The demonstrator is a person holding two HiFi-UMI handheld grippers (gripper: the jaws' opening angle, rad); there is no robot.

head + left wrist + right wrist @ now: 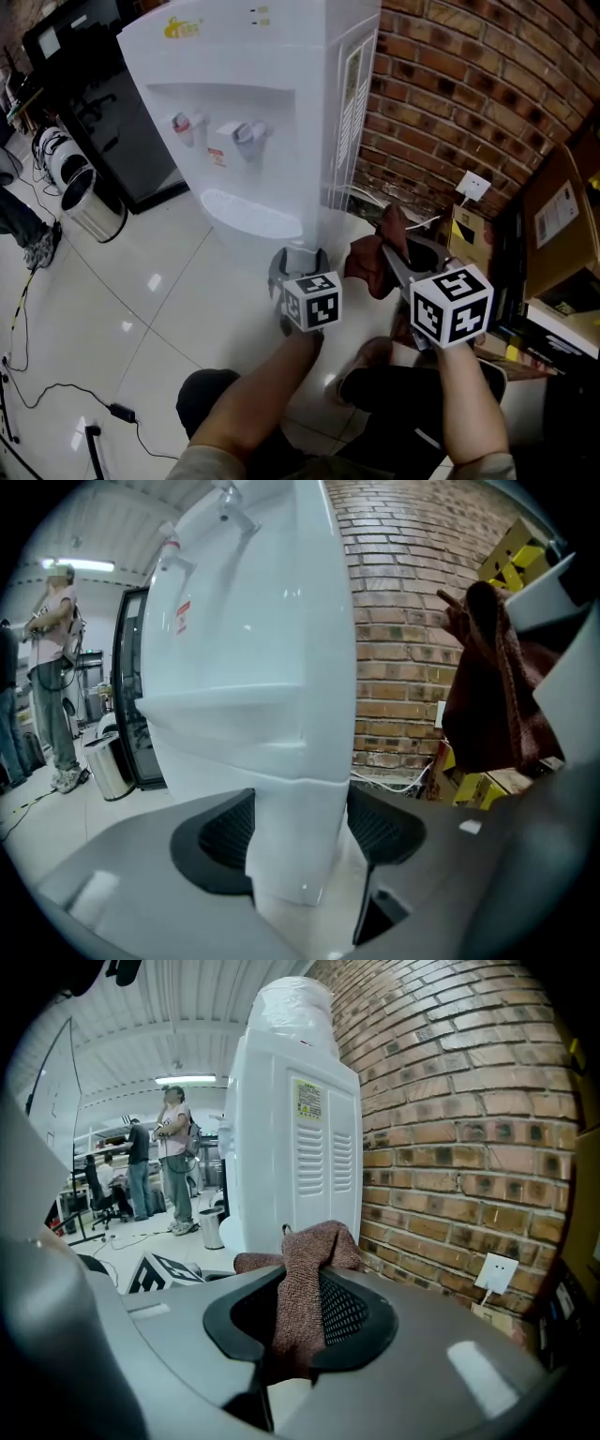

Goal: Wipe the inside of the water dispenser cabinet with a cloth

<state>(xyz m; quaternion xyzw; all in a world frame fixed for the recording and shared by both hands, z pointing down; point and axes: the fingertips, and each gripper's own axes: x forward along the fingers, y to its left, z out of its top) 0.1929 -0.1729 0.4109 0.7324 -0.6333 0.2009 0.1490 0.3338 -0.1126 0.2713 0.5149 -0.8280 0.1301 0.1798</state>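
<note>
Head view: my right gripper (389,251) pinches the soft, light reddish-brown terry cloth (366,267), which hangs limp beside the tall white plastic water dispenser (253,112). The red brick wall (450,94) crowds the right side.

Left gripper view: my left gripper (300,832) gapes wide and holds nothing, with the dispenser's lower corner ahead.

Right gripper view: the cloth is bunched mid-pad, a secure hold, I judge.

The water dispenser (281,112) is finished in white, with one tap (185,123) marked in red. The cloth (305,1269) is coloured reddish brown. The wall (450,103) is patterned in red-brown brick with pale mortar. The floor (169,309) is tiled in glossy off-white.
</note>
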